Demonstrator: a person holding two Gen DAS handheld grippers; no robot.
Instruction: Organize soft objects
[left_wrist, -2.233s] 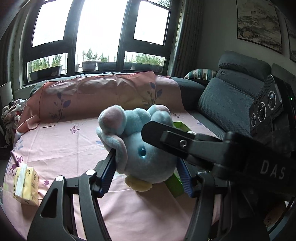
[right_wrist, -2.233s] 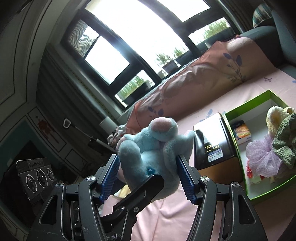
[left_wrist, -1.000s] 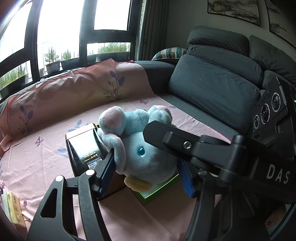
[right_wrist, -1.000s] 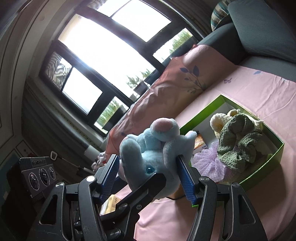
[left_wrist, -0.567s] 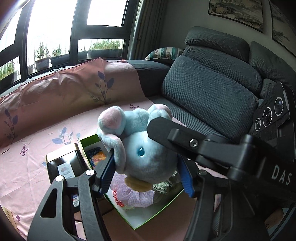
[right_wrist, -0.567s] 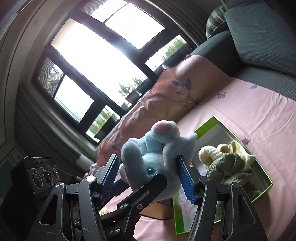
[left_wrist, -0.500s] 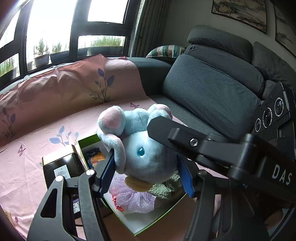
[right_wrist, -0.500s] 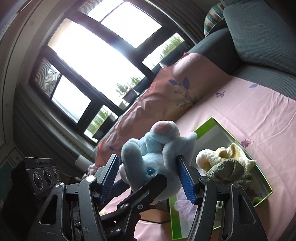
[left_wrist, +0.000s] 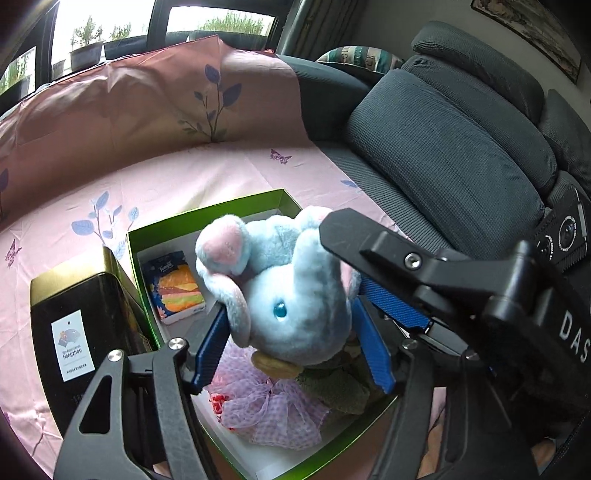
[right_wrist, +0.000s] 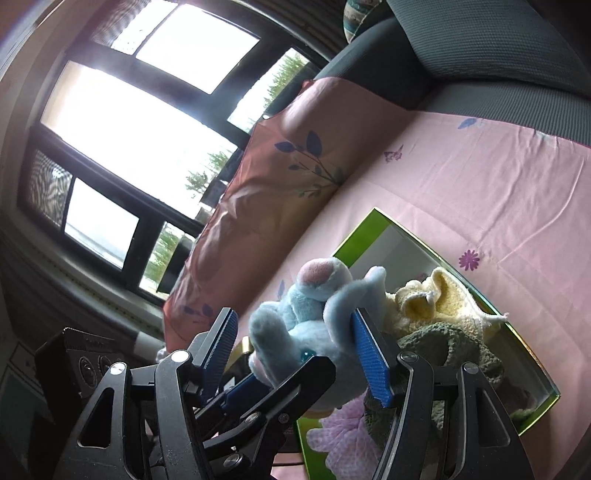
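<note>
Blue rubber pads of the left gripper (left_wrist: 291, 332) bracket the plush elephant (left_wrist: 288, 295). One pad presses its ear and the other meets its flank, so this gripper is closed on the toy. The right gripper (right_wrist: 295, 332) crosses the same toy from the other side. In the right wrist view only one of its pads lies against the plush and the other stands clear with a visible gap, so it reads as released. A two-sided hold suits a round, squashy body that would otherwise roll out of a single pinch.

The elephant hangs low over the green box (left_wrist: 207, 212), above the pink mesh puff (left_wrist: 269, 410) and the green knitted cloth (left_wrist: 340, 391). This is judged to be the placing step. A tissue pack (left_wrist: 173, 286) and a cream knit (right_wrist: 439, 299) already lie inside. A black tin (left_wrist: 77, 317) stands against the box wall on the pink sheet (left_wrist: 184, 173).

Whether the toy's foot touches the puff cannot be told. The box's near corner is hidden behind the gripper frames.
</note>
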